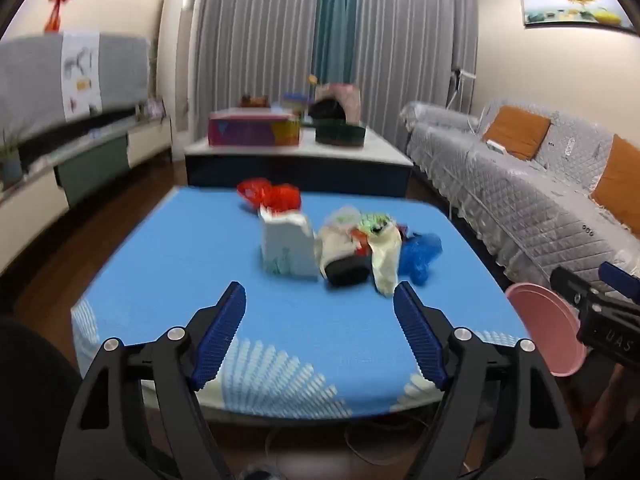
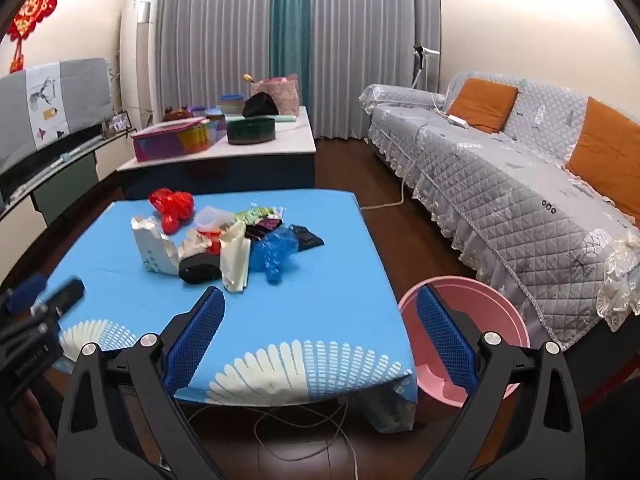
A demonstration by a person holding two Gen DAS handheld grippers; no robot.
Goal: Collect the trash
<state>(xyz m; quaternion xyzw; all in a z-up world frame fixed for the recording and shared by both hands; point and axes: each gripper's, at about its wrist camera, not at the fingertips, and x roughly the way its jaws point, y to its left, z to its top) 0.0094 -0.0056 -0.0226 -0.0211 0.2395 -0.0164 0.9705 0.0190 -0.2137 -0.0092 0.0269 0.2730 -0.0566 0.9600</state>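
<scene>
Blue-clothed desk (image 2: 328,320) carrying a trash pile (image 2: 224,240) at its middle, pink basin (image 2: 508,312) on the floor beside its right edge, left tongs (image 1: 320,300) spread wide and empty short of the pile, right tongs (image 2: 320,312) likewise released, gripping nothing

Two matching tools here: the left black-framed gripper (image 1: 319,298) wears ribbed blue pads (image 1: 219,336) inside its jaws, silver screw heads behind them. The right black-framed gripper (image 2: 320,304) shows the same, pads (image 2: 447,340) mesh-textured blue.
</scene>
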